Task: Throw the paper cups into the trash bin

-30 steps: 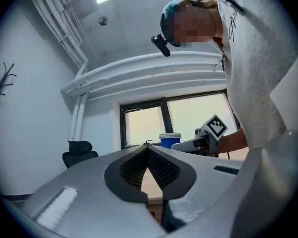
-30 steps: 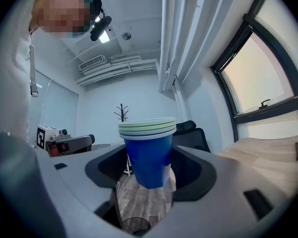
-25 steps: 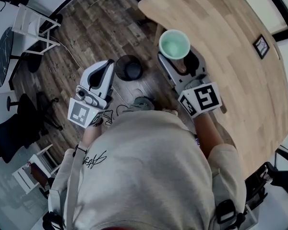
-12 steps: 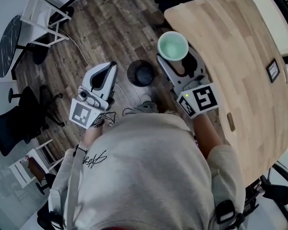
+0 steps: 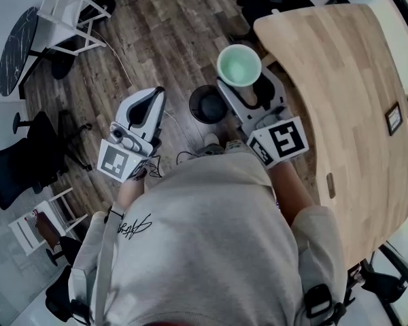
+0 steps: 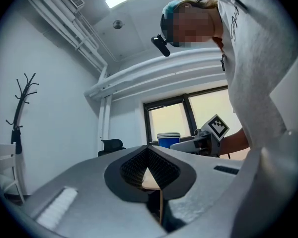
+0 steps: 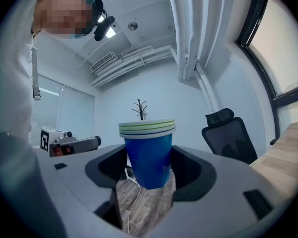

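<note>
Blue cups: nested stack, upright, clamped in my right hand-held gripper, beside the wooden surface edge.
Right jaws: I see them pressed against the stack's lower sides.
Bin: black, on the floor, just left of the cups in head view.
Left hand-held gripper: jaws together, holding nothing.

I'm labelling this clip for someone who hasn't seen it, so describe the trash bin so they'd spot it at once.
Find the large light wooden table, then the dark plank floor just off its rounded end. The trash bin stands there just ahead of the person's shoes: small, round, black and open-topped, unlike the pale-rimmed paper cups held nearby.
</note>
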Demonstrator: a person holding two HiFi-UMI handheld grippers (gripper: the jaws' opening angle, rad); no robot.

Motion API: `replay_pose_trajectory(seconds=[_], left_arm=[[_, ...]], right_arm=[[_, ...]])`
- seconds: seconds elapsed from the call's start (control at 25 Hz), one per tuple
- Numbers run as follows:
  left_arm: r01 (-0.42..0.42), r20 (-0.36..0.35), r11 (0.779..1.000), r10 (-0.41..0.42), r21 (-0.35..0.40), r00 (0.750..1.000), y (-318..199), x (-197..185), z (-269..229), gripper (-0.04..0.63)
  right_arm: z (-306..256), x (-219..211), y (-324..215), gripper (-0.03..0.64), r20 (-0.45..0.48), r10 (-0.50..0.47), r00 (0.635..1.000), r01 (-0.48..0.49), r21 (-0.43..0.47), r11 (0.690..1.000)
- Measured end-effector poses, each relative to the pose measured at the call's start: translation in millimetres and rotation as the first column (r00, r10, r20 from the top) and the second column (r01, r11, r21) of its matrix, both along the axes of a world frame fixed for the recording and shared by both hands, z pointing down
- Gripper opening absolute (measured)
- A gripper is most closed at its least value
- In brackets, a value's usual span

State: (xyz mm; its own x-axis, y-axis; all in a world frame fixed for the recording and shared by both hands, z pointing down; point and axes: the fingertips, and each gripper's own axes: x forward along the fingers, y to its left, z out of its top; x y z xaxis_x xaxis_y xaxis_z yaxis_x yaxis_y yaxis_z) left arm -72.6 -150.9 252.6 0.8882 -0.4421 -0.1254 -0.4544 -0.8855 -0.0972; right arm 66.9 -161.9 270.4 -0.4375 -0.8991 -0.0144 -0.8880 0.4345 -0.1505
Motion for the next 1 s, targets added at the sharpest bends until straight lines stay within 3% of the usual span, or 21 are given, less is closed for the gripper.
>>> replay_pose_trajectory(seconds=[0.56,1.0], left_arm=[[0.209,-0.019,0.977,-0.209,-0.038,0.978,-7,-3,0,0.003],[0.273,-0.012,0.959,-0.275,-0.080,0.961,-9,-12,18,0.003]], right_arm=[[-3,-22,-20,0.270,-0.010,-0.246,0.969,0.246,-0.011,0.969],[19,-42,-28,0.270,0.015,-0.336,0.942,0.337,-0.064,0.939]])
